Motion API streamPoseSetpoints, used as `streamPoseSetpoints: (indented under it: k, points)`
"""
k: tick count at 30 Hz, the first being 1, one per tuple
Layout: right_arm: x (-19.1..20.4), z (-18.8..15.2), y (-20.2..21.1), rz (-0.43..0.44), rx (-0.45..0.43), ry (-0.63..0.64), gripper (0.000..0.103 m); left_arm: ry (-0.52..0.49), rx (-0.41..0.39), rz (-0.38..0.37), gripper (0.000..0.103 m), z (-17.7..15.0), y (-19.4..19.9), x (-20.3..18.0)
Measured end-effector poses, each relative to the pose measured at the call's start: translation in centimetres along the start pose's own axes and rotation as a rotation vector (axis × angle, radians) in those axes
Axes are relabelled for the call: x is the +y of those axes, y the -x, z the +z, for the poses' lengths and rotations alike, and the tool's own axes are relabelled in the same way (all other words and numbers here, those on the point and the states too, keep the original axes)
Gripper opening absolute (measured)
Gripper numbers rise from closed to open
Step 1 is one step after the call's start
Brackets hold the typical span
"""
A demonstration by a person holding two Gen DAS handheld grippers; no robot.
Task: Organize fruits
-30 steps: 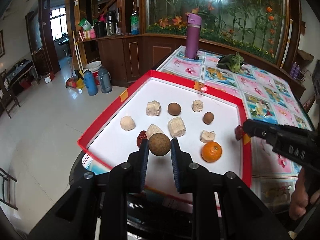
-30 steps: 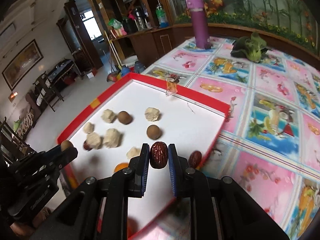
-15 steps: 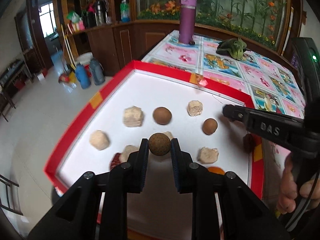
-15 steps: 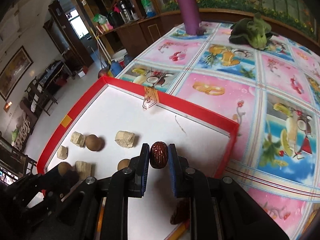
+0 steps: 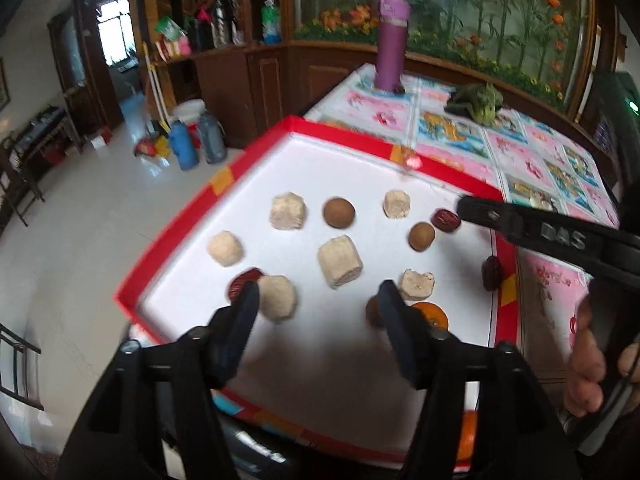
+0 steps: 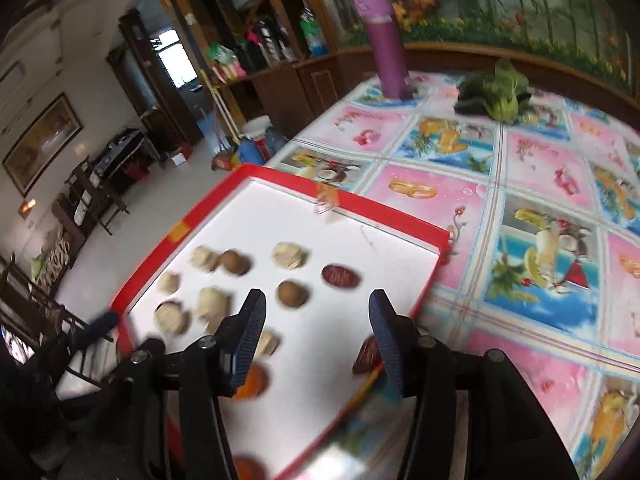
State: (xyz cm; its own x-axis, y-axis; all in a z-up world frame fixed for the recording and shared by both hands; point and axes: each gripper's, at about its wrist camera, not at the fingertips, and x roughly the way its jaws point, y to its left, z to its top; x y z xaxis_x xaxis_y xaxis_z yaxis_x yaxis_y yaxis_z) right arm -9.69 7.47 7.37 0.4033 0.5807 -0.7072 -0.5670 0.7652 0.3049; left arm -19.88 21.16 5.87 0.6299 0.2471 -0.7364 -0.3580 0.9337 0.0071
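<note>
Both my feeds show motion blur, worst on the right wrist view. Daylight enters through the far window (image 5: 114, 24), leaving soft shadows on the white tray (image 5: 360, 176). Fisheye bending darkens the edges.

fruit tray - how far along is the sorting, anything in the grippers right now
Both grippers are open and empty: left gripper, right gripper. One red date lies in the red tray near a brown round fruit. Pale chunks, dates, brown fruits and an orange remain mixed, so most grouping is left.
</note>
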Motion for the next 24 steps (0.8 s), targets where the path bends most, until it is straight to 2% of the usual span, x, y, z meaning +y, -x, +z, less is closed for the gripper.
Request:
streamPoseSetpoints:
  k: [4, 6, 10, 15, 17, 19, 24]
  points:
    - [1.9, -2.0, 3.5, -0.008, -0.059, 0.053, 0.063, 0.012, -0.089, 0.041, 0.079, -0.6, 3.5, 0.4]
    - [2.7, -3.2, 5.5, 0.002, -0.087, 0.059, 0.066, 0.015, -0.125, 0.066, 0.09, -0.7, 5.0, 0.6]
    - [4.3, -4.8, 8.1, -0.001, -0.126, 0.096, 0.069, 0.029, -0.2, 0.105, 0.102, -1.6, 8.6, 1.0]
    - [5.8, -7.4, 11.4, -0.017, -0.186, 0.145, 0.079, 0.038, -0.255, 0.195, 0.103, -2.4, 11.8, 1.1]
    - [5.9, -8.3, 12.7, -0.024, -0.214, 0.146, 0.079, 0.038, -0.27, 0.231, 0.103, -2.9, 12.9, 0.9]
    - [5.8, -8.9, 13.4, -0.029, -0.232, 0.141, 0.079, 0.028, -0.287, 0.239, 0.103, -3.5, 14.0, 0.6]
    - [5.0, -9.7, 14.7, -0.028, -0.251, 0.096, 0.08, 0.002, -0.31, 0.204, 0.103, -4.7, 16.1, -0.4]
